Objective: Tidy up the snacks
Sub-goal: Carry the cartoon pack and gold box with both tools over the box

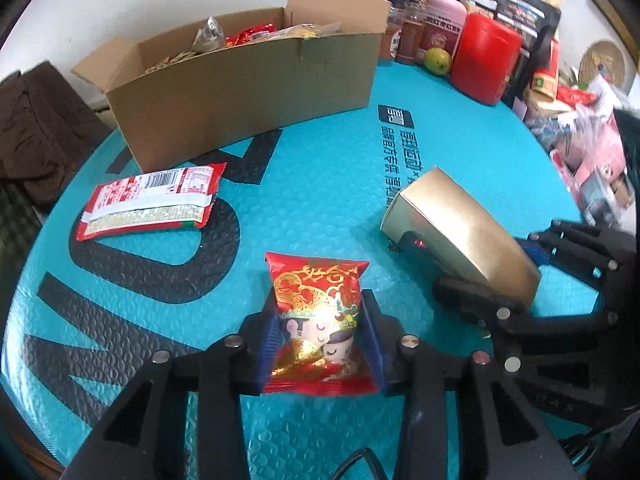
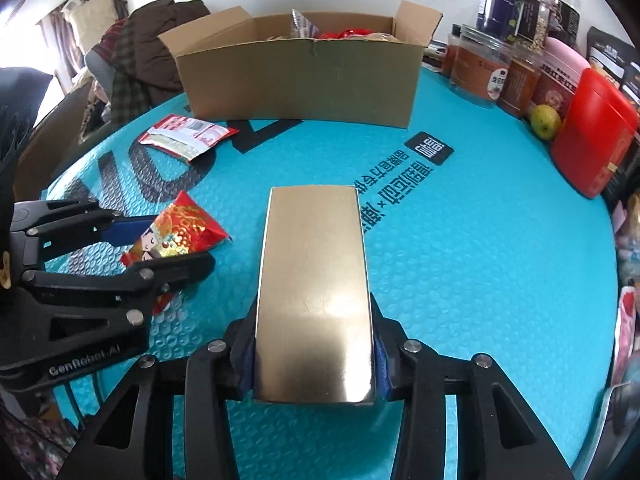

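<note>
My left gripper [image 1: 322, 332] is shut on a red and gold snack packet [image 1: 320, 316] with cartoon faces, held just above the teal mat; the packet also shows in the right wrist view [image 2: 176, 234]. My right gripper [image 2: 314, 344] is shut on a gold box [image 2: 314, 292], seen to the right in the left wrist view [image 1: 460, 236]. An open cardboard box [image 1: 248, 84] with several snacks inside stands at the back, also in the right wrist view [image 2: 300, 80]. A red and white snack packet [image 1: 150, 202] lies flat in front of the cardboard box, also in the right wrist view [image 2: 186, 136].
The teal bubble mat [image 1: 320, 184] covers a round table. Jars [image 2: 480, 64], a red tin [image 2: 592, 136], a green fruit [image 2: 545, 121] and black bags crowd the back right. A dark cloth [image 1: 36, 128] lies at the left beyond the table edge.
</note>
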Demonstrator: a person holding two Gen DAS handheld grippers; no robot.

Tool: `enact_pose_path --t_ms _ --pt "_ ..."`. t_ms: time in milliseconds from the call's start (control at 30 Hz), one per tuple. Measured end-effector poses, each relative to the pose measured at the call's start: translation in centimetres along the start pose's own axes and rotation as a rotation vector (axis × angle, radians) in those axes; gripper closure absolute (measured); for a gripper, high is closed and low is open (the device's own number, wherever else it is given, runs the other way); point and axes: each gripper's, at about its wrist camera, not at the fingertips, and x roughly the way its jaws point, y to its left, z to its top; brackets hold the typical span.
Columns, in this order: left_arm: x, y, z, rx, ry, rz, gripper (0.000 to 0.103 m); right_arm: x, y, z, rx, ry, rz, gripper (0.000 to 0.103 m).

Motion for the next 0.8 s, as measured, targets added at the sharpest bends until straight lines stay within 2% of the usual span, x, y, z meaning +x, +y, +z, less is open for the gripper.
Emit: enact_pose_path --t_ms 333,800 --pt "-2.0 0.4 0.8 -0.025 -0.034 -0.021 0.068 -1.6 0.8 0.5 0.011 -0.050 0.047 0.060" --pt "-7.0 0.4 3.8 -0.013 -0.189 -0.046 0.068 -5.5 1.5 3.3 -0.020 -0.167 0.063 0.060"
